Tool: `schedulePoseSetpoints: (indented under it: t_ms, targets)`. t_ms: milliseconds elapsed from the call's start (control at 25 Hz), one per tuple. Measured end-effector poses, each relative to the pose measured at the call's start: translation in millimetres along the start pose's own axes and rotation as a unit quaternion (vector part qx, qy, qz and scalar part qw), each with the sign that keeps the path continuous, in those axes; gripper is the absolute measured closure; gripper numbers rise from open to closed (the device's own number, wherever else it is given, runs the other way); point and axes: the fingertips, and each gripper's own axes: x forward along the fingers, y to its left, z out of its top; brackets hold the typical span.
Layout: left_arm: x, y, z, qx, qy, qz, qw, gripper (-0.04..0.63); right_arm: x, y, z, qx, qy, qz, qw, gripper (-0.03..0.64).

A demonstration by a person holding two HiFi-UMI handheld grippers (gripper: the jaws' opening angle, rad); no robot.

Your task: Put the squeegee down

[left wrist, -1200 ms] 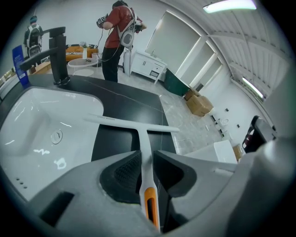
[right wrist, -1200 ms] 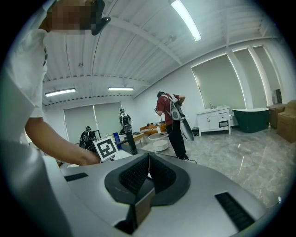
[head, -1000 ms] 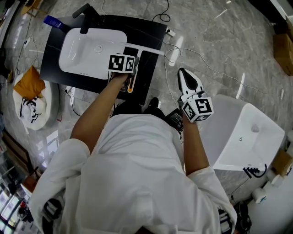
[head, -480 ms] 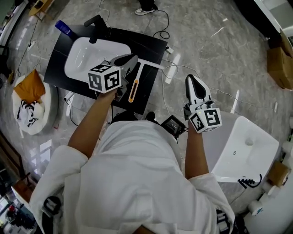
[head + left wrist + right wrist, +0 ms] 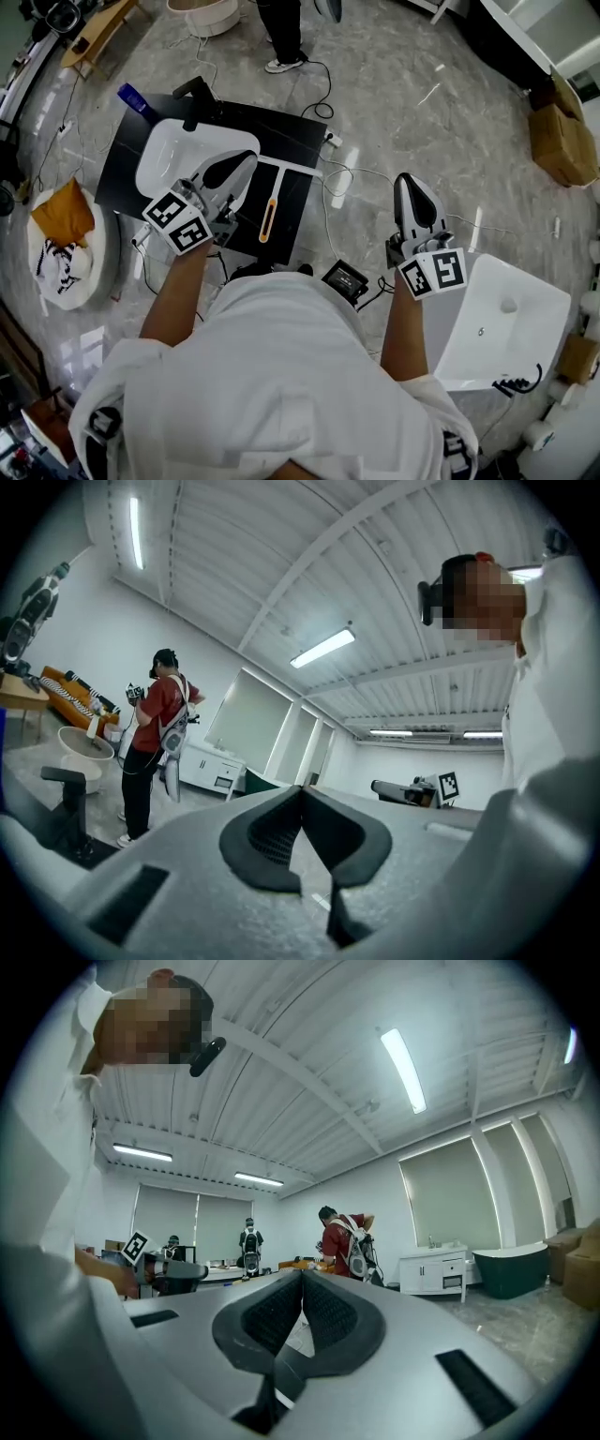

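The squeegee point(image 5: 269, 212), with an orange-and-white handle and a white blade bar, lies flat on the black countertop point(image 5: 300, 192) just right of the white basin point(image 5: 173, 155). My left gripper point(image 5: 239, 161) is held above the basin's right edge, left of the squeegee and apart from it, jaws shut and empty. In the left gripper view the left gripper point(image 5: 302, 789) points up at the ceiling with its tips together. My right gripper point(image 5: 410, 180) hangs over the floor to the right, shut on nothing. The right gripper point(image 5: 302, 1274) also faces upward in the right gripper view.
A black faucet point(image 5: 194, 94) and a blue bottle point(image 5: 137, 99) stand at the counter's far side. Cables point(image 5: 349, 173) trail over the marble floor. A second white basin point(image 5: 506, 314) sits at the right, a black device point(image 5: 345, 278) near my feet, a person's legs point(image 5: 284, 33) at the top.
My left gripper let go of the squeegee's handle, which stays on the black countertop, and drew back to the left over the basin. The right gripper shifted slightly right.
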Motion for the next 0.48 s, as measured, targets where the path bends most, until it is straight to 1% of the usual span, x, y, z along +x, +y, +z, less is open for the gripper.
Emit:
schedulePoseSetpoints:
  t_ms: [160, 240, 280, 360, 440, 480]
  targets:
    - [-10, -18, 5, -0.018, -0.049, -0.016, 0.9985, 0.58, -8, -5, -4, 0.003, 0.001, -0.015, 1.0, 0.603]
    - [-13, -25, 1, -0.018, -0.063, -0.015, 0.9977, 0.58, -10, -6, -10, 0.01, 0.002, -0.023, 1.0, 0.603]
    - [-14, -25, -2, -0.013, -0.066, -0.004, 0.9977, 0.58, -12, -6, -13, 0.013, 0.002, -0.028, 1.0, 0.603]
    - [-17, -16, -6, 0.003, -0.061, 0.036, 0.9975, 0.58, -17, -6, -17, 0.017, 0.004, -0.037, 0.999, 0.603]
    - [-21, -5, -9, 0.028, -0.043, 0.076, 0.9958, 0.58, -22, -5, -21, 0.017, 0.008, -0.039, 0.999, 0.603]
    - [-22, -1, -10, 0.044, -0.034, 0.09, 0.9944, 0.58, -24, -4, -22, 0.016, 0.01, -0.039, 0.999, 0.603]
